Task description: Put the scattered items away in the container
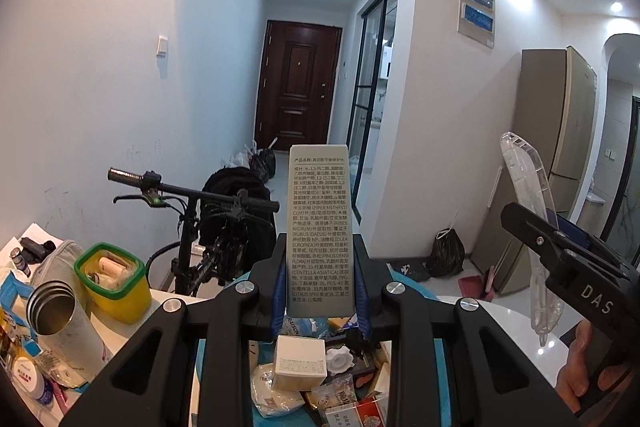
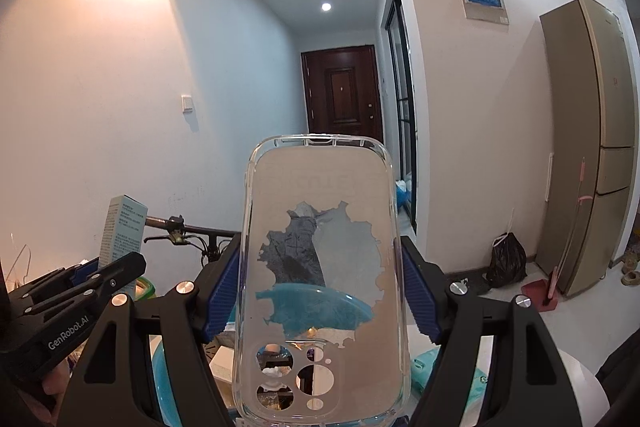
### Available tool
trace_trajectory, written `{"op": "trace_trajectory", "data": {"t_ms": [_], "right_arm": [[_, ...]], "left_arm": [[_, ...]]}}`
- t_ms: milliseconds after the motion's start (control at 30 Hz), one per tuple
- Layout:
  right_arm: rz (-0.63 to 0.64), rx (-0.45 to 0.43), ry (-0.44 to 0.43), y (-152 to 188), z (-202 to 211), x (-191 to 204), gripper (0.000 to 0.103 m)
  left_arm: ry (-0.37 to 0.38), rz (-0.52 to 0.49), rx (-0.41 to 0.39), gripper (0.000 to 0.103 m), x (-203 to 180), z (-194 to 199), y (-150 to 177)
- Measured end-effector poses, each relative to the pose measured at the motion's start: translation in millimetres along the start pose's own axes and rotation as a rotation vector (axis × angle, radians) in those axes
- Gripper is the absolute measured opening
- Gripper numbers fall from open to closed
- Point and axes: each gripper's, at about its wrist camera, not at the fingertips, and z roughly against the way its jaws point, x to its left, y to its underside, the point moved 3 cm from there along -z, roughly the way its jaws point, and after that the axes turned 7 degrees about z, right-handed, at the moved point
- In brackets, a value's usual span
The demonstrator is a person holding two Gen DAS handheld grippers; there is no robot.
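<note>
While the left gripper [image 1: 320, 291] clamps an upright carton [image 1: 319, 227] above the teal basin [image 2: 320, 301], the right gripper [image 2: 320, 291] grips a clear phone case [image 2: 324, 279] upright above the same basin, right of the carton. Small boxes [image 1: 300, 367] lie inside the basin.

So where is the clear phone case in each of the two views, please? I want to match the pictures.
Left wrist view: the clear phone case stands at the right edge, held upright by the right gripper.
Right wrist view: the clear phone case fills the centre, clamped between the gripper's blue pads.
Shared landmark: the dark wooden door at the end of the hallway.
</note>
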Motion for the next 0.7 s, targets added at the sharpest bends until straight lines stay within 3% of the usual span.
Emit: {"op": "trace_trajectory", "data": {"t_ms": [700], "right_arm": [[-0.014, 0.260, 0.003, 52.2, -80.2, -15.4, 0.072]], "left_arm": [[0.028, 0.015, 0.331, 0.030, -2.3, -104.0, 66.0]]}}
